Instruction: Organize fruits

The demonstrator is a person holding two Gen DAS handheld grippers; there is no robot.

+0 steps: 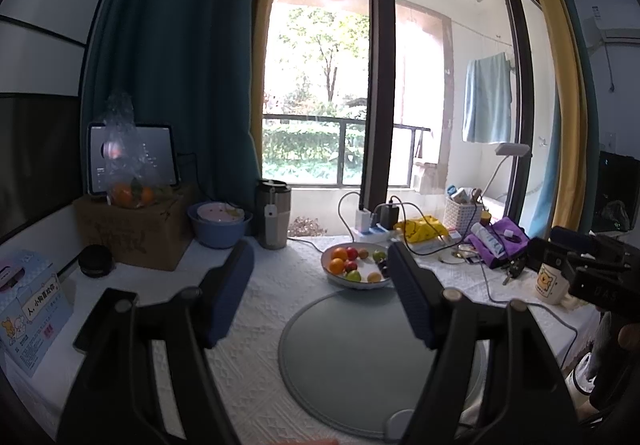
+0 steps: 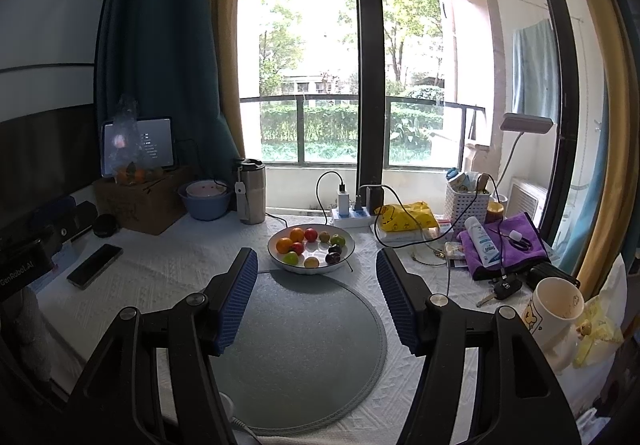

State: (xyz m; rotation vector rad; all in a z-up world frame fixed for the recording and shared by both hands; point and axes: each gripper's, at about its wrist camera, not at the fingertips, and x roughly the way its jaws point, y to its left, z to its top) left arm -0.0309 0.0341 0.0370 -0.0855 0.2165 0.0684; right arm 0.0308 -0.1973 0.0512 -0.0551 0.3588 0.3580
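A white bowl (image 2: 347, 249) holds several small fruits: oranges (image 2: 285, 244), red ones (image 2: 311, 234), green ones and dark plums (image 2: 333, 257). It stands on the white tablecloth just beyond a round grey mat (image 2: 304, 345). The bowl also shows in the left wrist view (image 1: 362, 284), with the mat (image 1: 352, 357) in front of it. My left gripper (image 1: 320, 265) is open and empty, above the mat's left side. My right gripper (image 2: 316, 269) is open and empty, above the mat, short of the bowl.
A steel tumbler (image 2: 252, 191), a blue bowl (image 2: 206, 201) and a cardboard box (image 2: 140, 203) with bagged oranges stand at the back left. A phone (image 2: 94, 265) lies left. A power strip (image 2: 352, 217), yellow bag (image 2: 408, 219), white basket (image 2: 466, 205), purple cloth (image 2: 508, 245) and mug (image 2: 554, 307) crowd the right.
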